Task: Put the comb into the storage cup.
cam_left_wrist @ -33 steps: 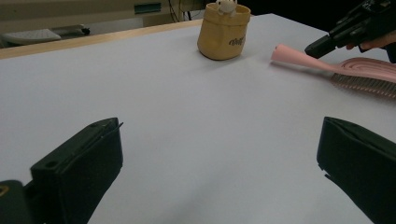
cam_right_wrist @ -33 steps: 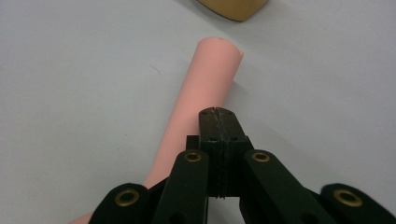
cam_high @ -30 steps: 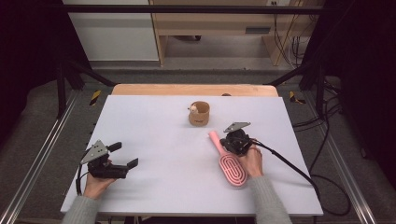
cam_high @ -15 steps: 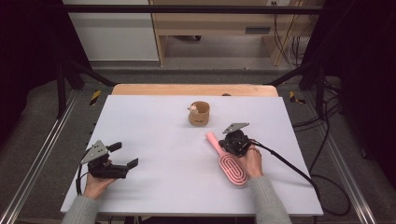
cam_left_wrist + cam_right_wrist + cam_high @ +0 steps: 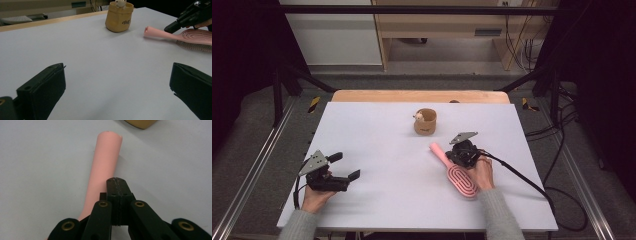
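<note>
Your right gripper [image 5: 117, 180] is shut empty just beside the pink hairbrush [image 5: 455, 172] handle; pressing down could shove it away. Left gripper [image 5: 343, 167] stands open.

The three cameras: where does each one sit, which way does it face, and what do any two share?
High view: above the person's side, looking forward and down on the white table; both forearms, left gripper and right gripper show.
Left gripper view: low over the table, facing across it between its own open jaws.
Right gripper view: looking down along shut jaws beside the pink handle.
Shared: high and left gripper views both show the pink hairbrush and tan pouch.
</note>
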A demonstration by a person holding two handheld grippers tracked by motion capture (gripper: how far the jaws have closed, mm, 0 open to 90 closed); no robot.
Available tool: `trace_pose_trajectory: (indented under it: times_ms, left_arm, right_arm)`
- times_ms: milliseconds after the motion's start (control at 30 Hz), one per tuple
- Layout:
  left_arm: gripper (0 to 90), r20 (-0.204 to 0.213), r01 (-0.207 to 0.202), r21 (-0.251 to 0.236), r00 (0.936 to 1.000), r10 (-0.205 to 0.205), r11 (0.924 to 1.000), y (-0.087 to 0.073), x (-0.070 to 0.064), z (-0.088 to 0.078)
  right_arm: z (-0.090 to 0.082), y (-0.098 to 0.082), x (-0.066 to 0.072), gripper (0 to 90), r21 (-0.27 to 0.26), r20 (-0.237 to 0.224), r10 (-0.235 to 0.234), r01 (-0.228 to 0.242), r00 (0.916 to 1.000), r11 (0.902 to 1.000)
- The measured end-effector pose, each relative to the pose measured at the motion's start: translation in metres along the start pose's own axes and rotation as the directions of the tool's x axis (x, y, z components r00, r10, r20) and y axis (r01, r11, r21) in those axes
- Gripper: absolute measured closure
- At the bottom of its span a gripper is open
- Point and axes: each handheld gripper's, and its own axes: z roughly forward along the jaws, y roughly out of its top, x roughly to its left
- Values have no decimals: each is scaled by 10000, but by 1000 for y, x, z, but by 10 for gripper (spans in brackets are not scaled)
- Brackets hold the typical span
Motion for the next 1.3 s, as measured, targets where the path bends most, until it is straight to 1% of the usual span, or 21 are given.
trace_pose_trajectory:
  times_ms: [200,233,333,500,567,600,667,767,800,900,1000,1067,1100,1200,1300]
  left_arm:
    - [2,7,-1,11,10000,1,10000,0,0,0]
    - [2,-1,-11,19,10000,11,10000,0,0,0]
    - [2,4,-11,35,10000,11,10000,0,0,1]
    - [2,-8,4,10,10000,-4,10000,0,1,0]
    - [3,-14,11,13,10000,-11,10000,0,1,0]
    - [2,-9,6,24,10000,-6,10000,0,1,0]
    - [3,-3,1,23,10000,-1,10000,0,1,0]
    - [3,2,11,19,10000,-11,10000,0,1,0]
    - [3,1,12,20,10000,-12,10000,0,1,0]
    - [3,2,-1,33,10000,1,10000,0,1,1]
    - [3,8,6,30,10000,-6,10000,0,1,1]
    - [3,2,3,28,10000,-3,10000,0,1,0]
    - [3,1,3,24,10000,-3,10000,0,1,0]
    - [3,-1,6,31,10000,-6,10000,0,1,1]
    - [3,2,-6,37,10000,6,10000,0,0,1]
  right_arm:
    - [-2,2,-2,900,-47,131,9,-9,9999,10000]
    - [-3,2,-2,900,-32,184,21,-21,9998,10000]
    - [-5,4,-3,900,64,385,-139,136,9992,9999]
    - [-8,10,-2,900,-47,638,-84,87,9979,10000]
    - [-9,13,-1,900,-51,724,46,-42,9974,10000]
    - [-9,15,-2,900,-102,677,229,-223,9974,9997]
    - [-8,16,-4,900,-77,746,610,-606,9953,9981]
    - [-7,18,-7,900,-54,781,972,-971,9922,9953]
    - [-6,18,-7,900,-104,810,898,-893,9927,9960]
    - [-5,22,-7,900,-128,804,1013,-1005,9916,9948]
    - [-4,28,-5,900,-87,821,1192,-1189,9895,9929]
    - [-1,31,-5,900,-89,768,1471,-1468,9861,9891]
    - [0,32,-5,900,-61,851,1502,-1503,9850,9886]
    - [5,32,-4,900,-11,893,1583,-1588,9833,9873]
    - [9,33,-3,900,140,991,1561,-1582,9828,9873]
